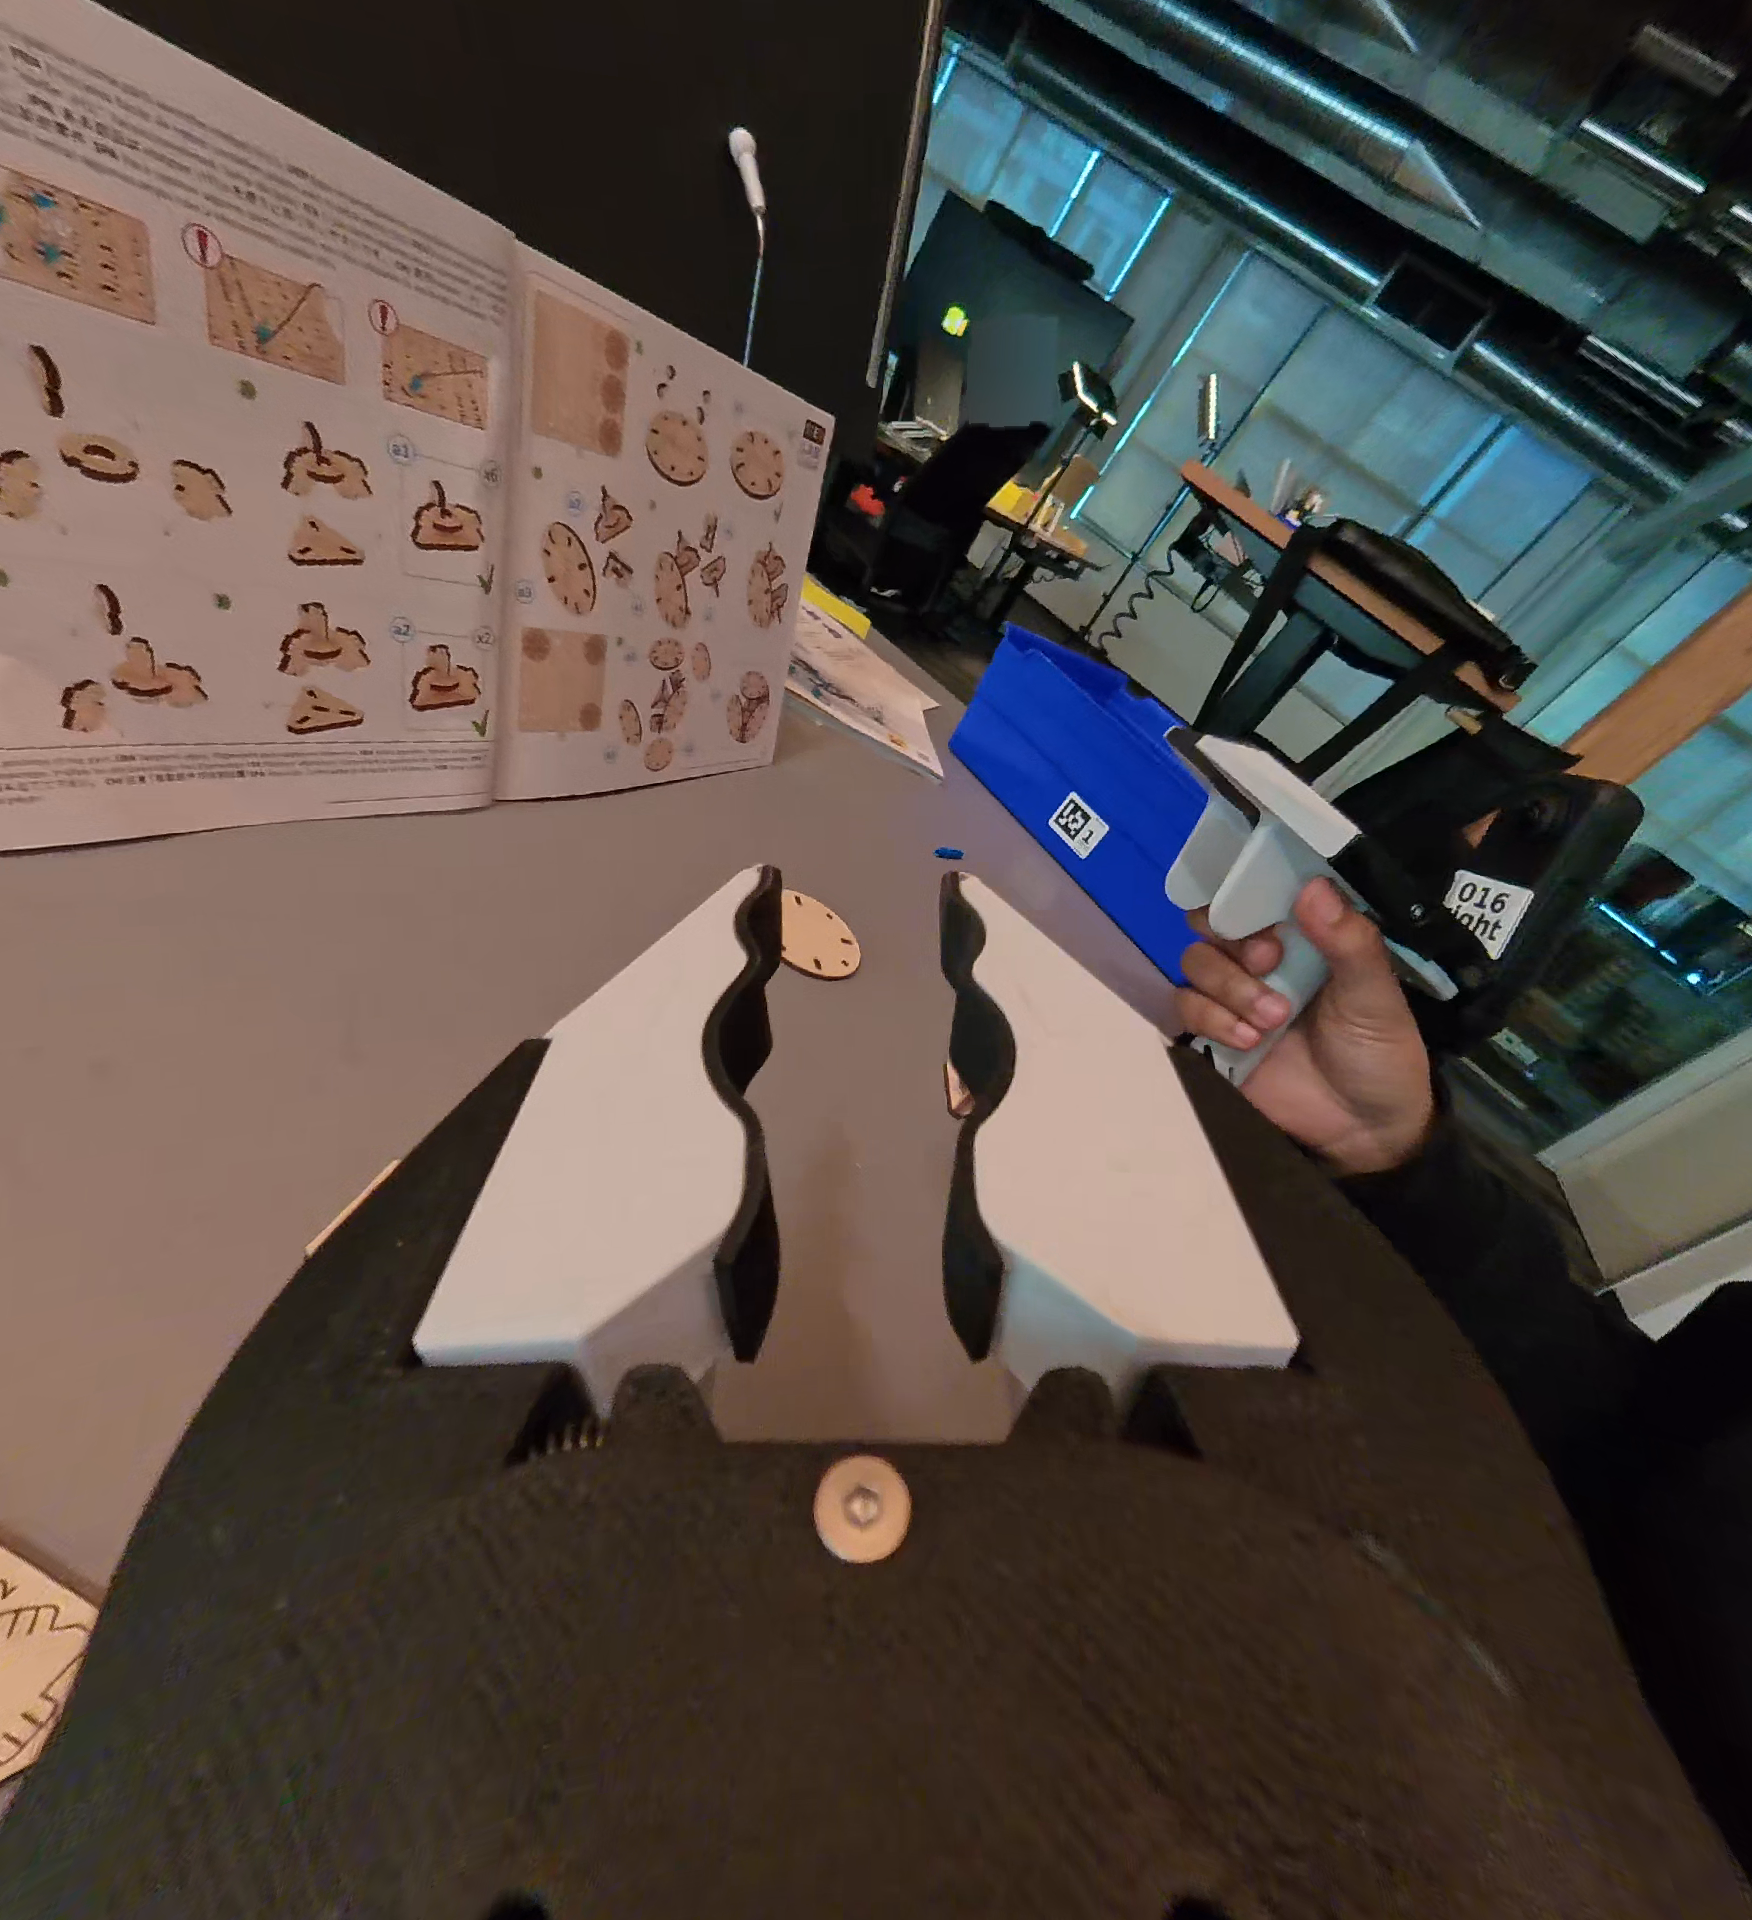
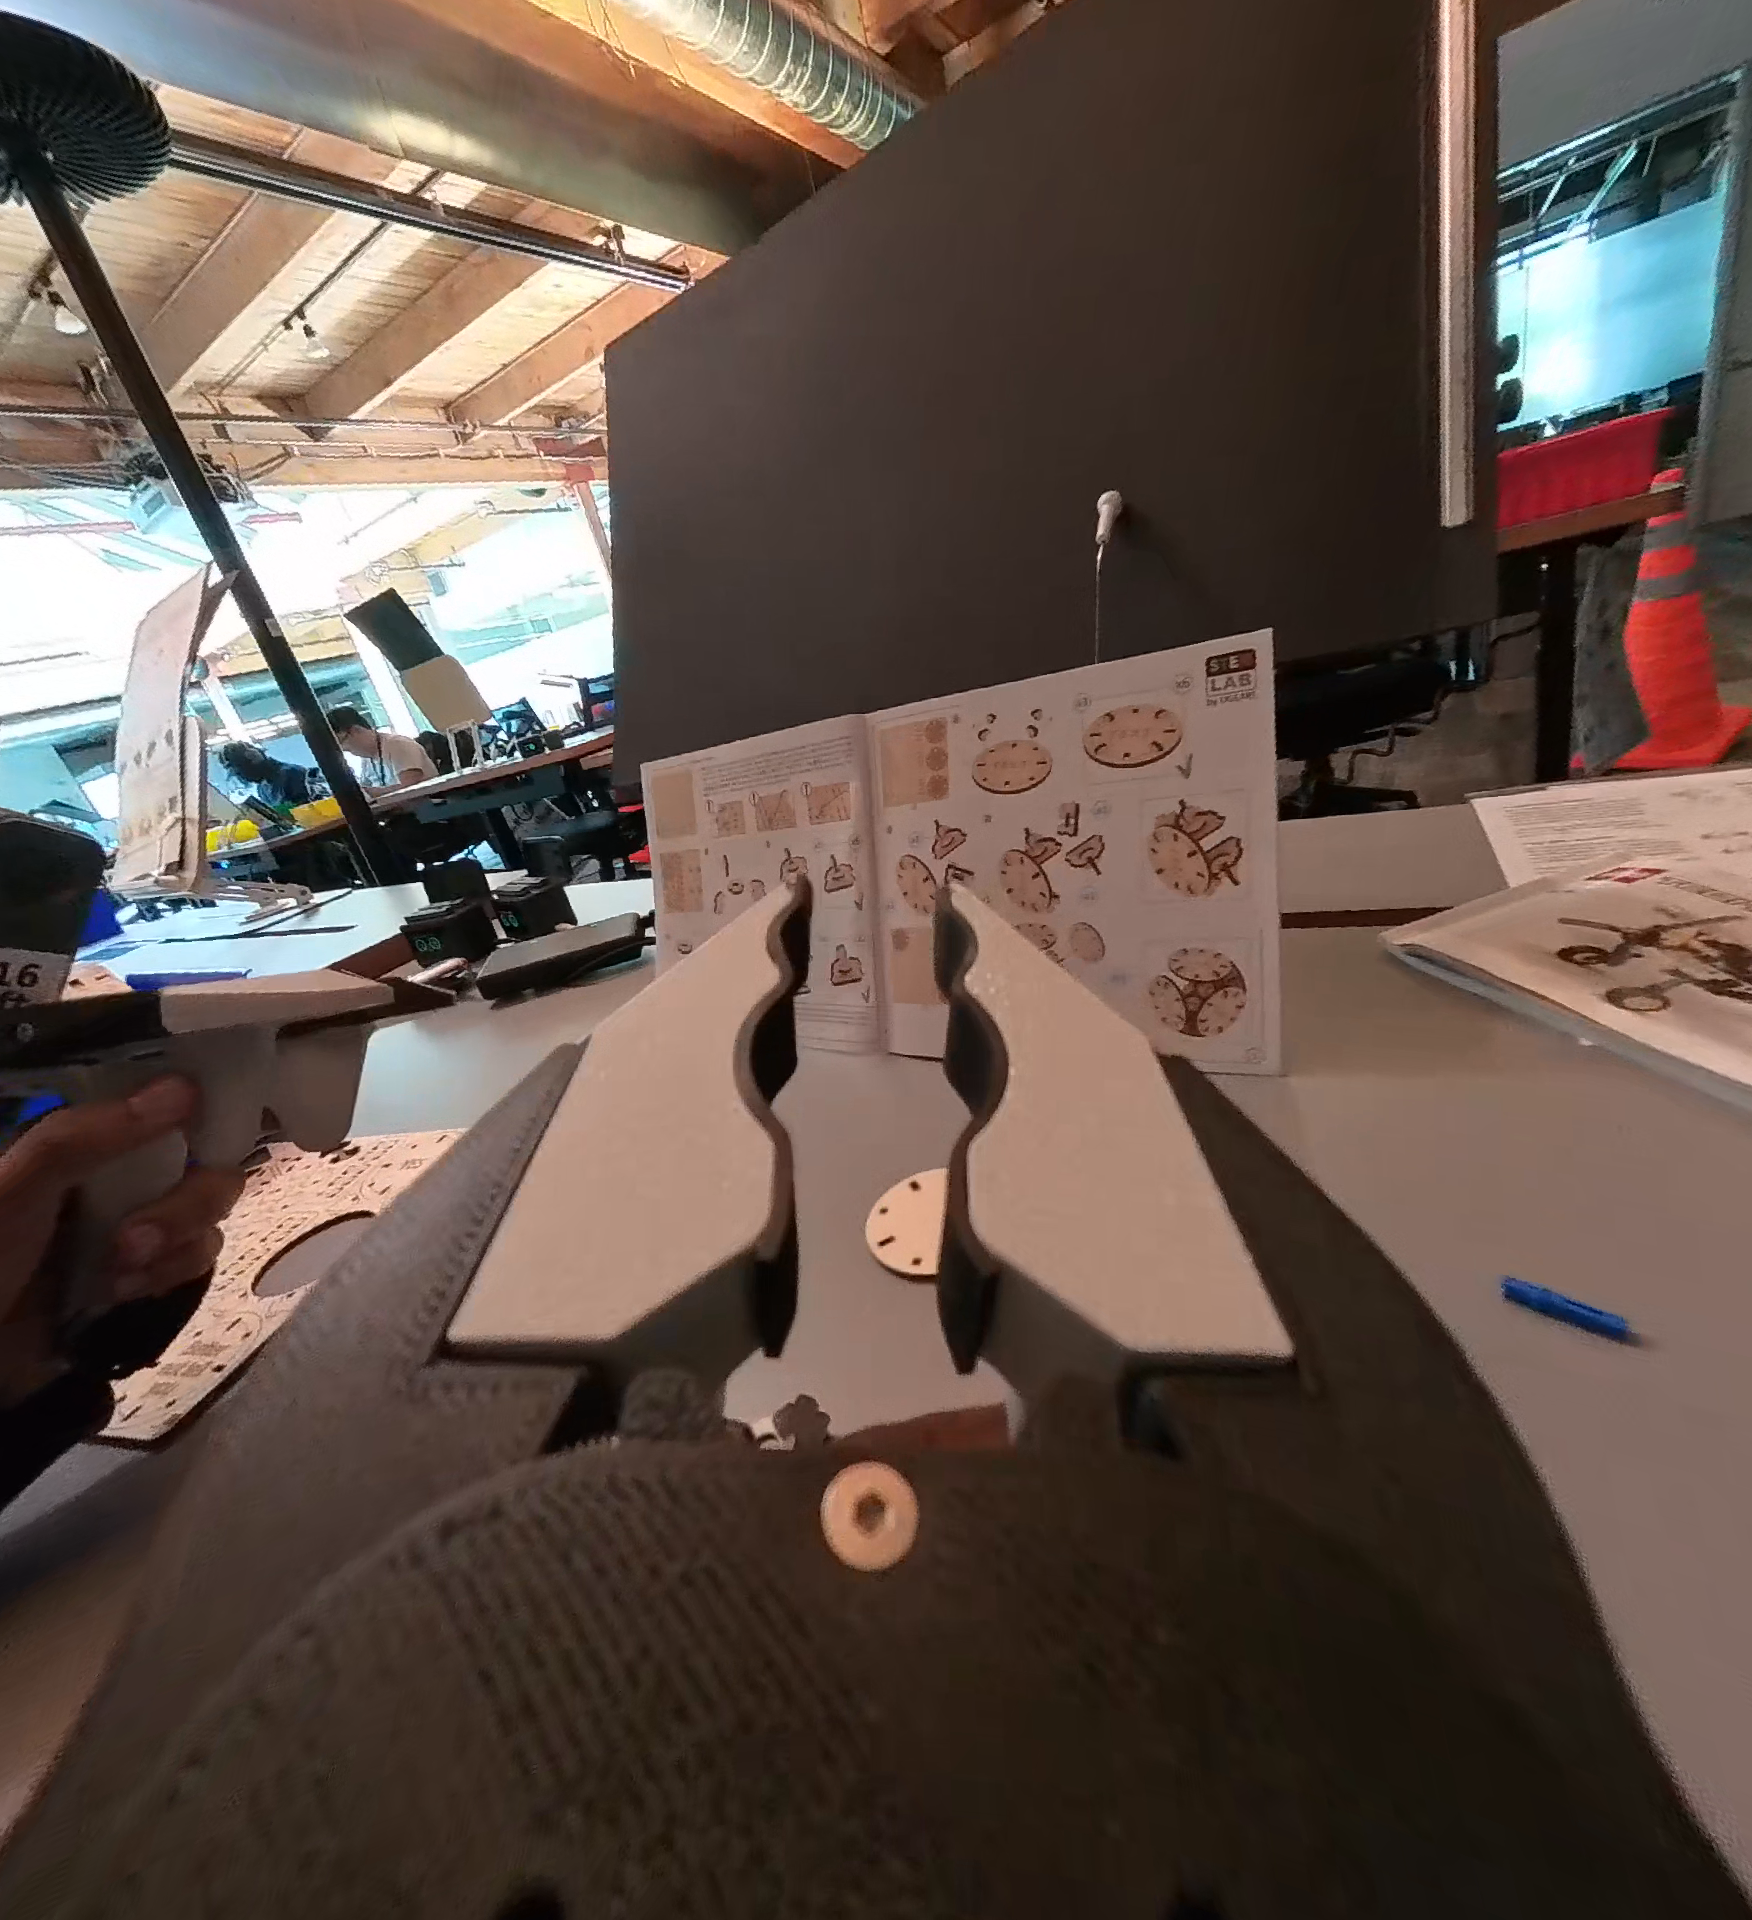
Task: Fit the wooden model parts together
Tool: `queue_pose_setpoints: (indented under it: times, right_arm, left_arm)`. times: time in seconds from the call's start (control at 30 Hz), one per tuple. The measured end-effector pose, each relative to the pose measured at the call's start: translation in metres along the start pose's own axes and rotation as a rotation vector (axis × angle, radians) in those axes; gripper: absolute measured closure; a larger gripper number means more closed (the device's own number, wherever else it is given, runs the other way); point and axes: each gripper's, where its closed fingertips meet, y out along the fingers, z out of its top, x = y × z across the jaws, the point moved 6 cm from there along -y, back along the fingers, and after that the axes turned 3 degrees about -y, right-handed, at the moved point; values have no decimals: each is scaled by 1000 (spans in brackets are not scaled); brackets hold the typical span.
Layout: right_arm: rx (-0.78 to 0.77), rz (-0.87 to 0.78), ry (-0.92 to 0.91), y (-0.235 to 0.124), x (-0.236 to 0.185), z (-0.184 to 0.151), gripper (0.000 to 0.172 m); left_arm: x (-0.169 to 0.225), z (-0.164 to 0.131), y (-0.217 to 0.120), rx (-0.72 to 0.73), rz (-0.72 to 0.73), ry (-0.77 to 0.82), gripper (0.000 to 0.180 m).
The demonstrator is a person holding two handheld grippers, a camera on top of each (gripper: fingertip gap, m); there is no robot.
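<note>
A small round wooden disc (image 1: 820, 933), cut with short slots around its rim, lies flat on the grey table (image 1: 332, 987), near the middle of the work area and free of both tools. The left gripper (image 1: 856, 883) hangs above it with its jaws parted and nothing between them; the disc shows just past the left finger's (image 1: 664, 1039) tip, untouched. The right gripper (image 2: 872, 899) is likewise parted and empty, the same disc (image 2: 908, 1226) lying on the table below the gap, by the inner edge of its right finger (image 2: 1059, 1143). A hand (image 1: 1308, 1029) grips the right tool's handle to the right. Standing open at the far side, an instruction booklet (image 2: 1059, 831) faces the worker, probably propped so its diagrams can be read. To the near left lies a wooden parts sheet (image 2: 280, 1226) with cut-outs; a blue bin (image 1: 1080, 748) sits far right, and a small blue peg (image 2: 1563, 1307) lies loose at the right.
</note>
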Motion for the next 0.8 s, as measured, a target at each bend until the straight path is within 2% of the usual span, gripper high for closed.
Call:
queue_pose_setpoints:
  times: [0.2,0.57,0.6,0.7,0.8]
  right_arm:
    - [-19,8,-32,2,-5,-3,150]
    - [-23,28,17,3,-5,-4,150]
    - [-25,30,15,3,-6,-5,150]
    - [-30,26,-6,3,-7,-5,150]
    - [-29,19,-13,3,-6,-5,150]
  left_arm:
    - [-1,-4,4,-9,-40,-53,151]
    - [-3,2,-3,25,-11,-38,151]
    - [-7,4,-5,29,30,-33,151]
    - [-33,11,-25,18,352,60,153]
    - [-42,20,-42,3,530,183,152]
